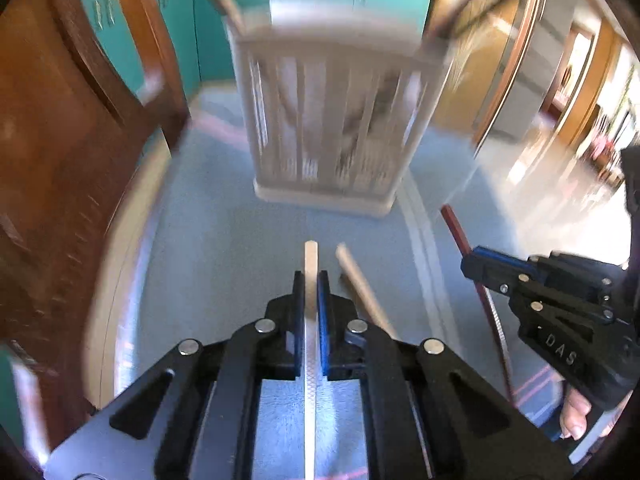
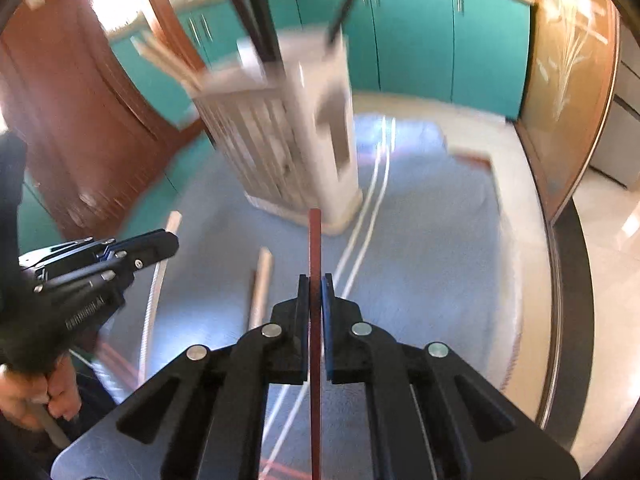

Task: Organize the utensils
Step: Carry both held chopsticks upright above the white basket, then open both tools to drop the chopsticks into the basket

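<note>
In the left wrist view my left gripper [image 1: 311, 285] is shut on a white-handled utensil [image 1: 311, 254], whose handle pokes forward past the fingertips. My right gripper [image 2: 315, 285] is shut on a red-handled utensil [image 2: 314, 236] in the same way. Each gripper also shows in the other view: the right gripper [image 1: 474, 261] at the right, the left gripper [image 2: 170, 240] at the left. Ahead stands a white slatted utensil holder [image 1: 332, 120] [image 2: 280, 148] with several handles sticking out of its top. A beige-handled utensil [image 1: 360, 284] [image 2: 262, 280] lies on the cloth between the grippers.
A blue cloth [image 1: 208, 240] [image 2: 432, 220] covers the table under everything. Brown wooden furniture [image 1: 60, 160] rises close on the left. Teal cabinets [image 2: 440, 40] line the back. A hand [image 2: 36, 392] holds the left gripper's grip.
</note>
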Tool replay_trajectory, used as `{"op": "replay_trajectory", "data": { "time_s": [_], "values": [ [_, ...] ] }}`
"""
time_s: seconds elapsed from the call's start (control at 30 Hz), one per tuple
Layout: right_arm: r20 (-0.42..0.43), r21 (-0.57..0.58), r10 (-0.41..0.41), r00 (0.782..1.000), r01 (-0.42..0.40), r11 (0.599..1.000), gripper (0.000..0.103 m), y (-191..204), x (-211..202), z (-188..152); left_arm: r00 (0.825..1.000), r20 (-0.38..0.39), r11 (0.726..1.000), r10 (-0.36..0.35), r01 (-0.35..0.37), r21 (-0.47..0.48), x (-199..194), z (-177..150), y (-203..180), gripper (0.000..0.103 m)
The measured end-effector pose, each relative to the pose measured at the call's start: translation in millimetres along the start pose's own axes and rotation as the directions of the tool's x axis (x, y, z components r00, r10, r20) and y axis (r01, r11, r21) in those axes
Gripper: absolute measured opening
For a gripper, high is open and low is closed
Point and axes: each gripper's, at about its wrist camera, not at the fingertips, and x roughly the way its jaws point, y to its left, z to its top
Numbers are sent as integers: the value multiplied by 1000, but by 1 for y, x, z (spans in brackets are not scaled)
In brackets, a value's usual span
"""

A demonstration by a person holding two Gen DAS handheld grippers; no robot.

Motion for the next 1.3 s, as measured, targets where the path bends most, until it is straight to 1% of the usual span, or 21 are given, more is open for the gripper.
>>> {"op": "replay_trajectory", "data": {
  "time_s": [0.03, 0.1, 0.2, 0.23, 0.3, 0.37, 0.43, 0.5, 0.53, 0.6, 0.67, 0.73, 0.8, 0.83, 0.87, 0.9, 0.97, 1.03, 1.07, 1.13, 1.3],
  "values": [
    [48, 10, 22, 999, -23, 1000, 6, -2, -22, 4, 998, 58, 1000, -16, 16, -9, -23, 5, 2, 7],
    [106, 31, 55, 993, -59, 998, 7, -7, -53, 10, 990, 134, 999, -38, 41, -21, -56, 11, 4, 7],
    [171, 40, 97, 980, -105, 994, 7, -9, -88, 22, 963, 264, 997, -63, 73, -27, -112, 20, 6, 7],
    [204, 38, 116, 972, -126, 991, 7, -8, -103, 31, 947, 315, 997, -68, 78, -21, -134, 24, 6, 7],
    [254, 35, 153, 955, -167, 985, 7, -6, -122, 48, 921, 383, 997, -67, 77, -11, -162, 34, 4, 7],
    [314, 23, 204, 927, -222, 975, 7, -1, -141, 72, 895, 441, 997, -68, 78, -5, -186, 52, 4, 7],
    [371, 23, 220, 902, -246, 969, 7, 2, -152, 98, 866, 498, 997, -48, 68, -21, -204, 74, 8, 7],
    [424, 11, 226, 877, -254, 967, 7, 9, -161, 114, 839, 543, 997, -29, 61, -40, -213, 99, 13, 7],
    [446, 14, 223, 867, -256, 967, 7, 12, -162, 124, 827, 562, 997, -13, 57, -61, -215, 111, 17, 7],
    [489, 38, 184, 852, -232, 972, 7, 15, -159, 143, 810, 587, 993, 2, 67, -95, -214, 125, 23, 7],
    [524, 57, 129, 842, -186, 981, 7, 18, -155, 154, 780, 625, 986, 25, 84, -144, -208, 135, 31, 7],
    [570, 80, 68, 819, -138, 987, 7, 18, -148, 161, 759, 648, 976, 64, 89, -200, -199, 140, 40, 7],
    [600, 107, -10, 800, -68, 992, 7, 18, -139, 160, 743, 663, 967, 86, 98, -235, -195, 143, 48, 7],
    [606, 112, -32, 795, -45, 993, 7, 16, -130, 160, 733, 672, 964, 109, 85, -250, -189, 145, 48, 7],
    [600, 115, -49, 799, -26, 993, 7, 16, -121, 161, 731, 671, 964, 126, 70, -257, -184, 146, 49, 7],
    [587, 120, -57, 808, -17, 993, 7, 13, -110, 158, 736, 662, 965, 139, 49, -257, -176, 148, 47, 7],
    [569, 121, -48, 821, -26, 992, 7, 7, -95, 153, 760, 635, 968, 137, 32, -247, -160, 151, 46, 7],
    [552, 131, -56, 832, -20, 991, 7, 2, -82, 149, 792, 599, 974, 118, 26, -226, -144, 151, 40, 7],
    [543, 130, -58, 838, -15, 991, 7, 2, -76, 147, 801, 586, 976, 118, 14, -216, -139, 151, 37, 7],
    [531, 117, -60, 845, -3, 993, 7, 5, -68, 145, 812, 570, 980, 125, -13, -196, -131, 149, 31, 7],
    [508, 71, -76, 858, 46, 996, 7, 18, -55, 139, 834, 537, 983, 126, -31, -182, -116, 147, 29, 7]
  ]
}}
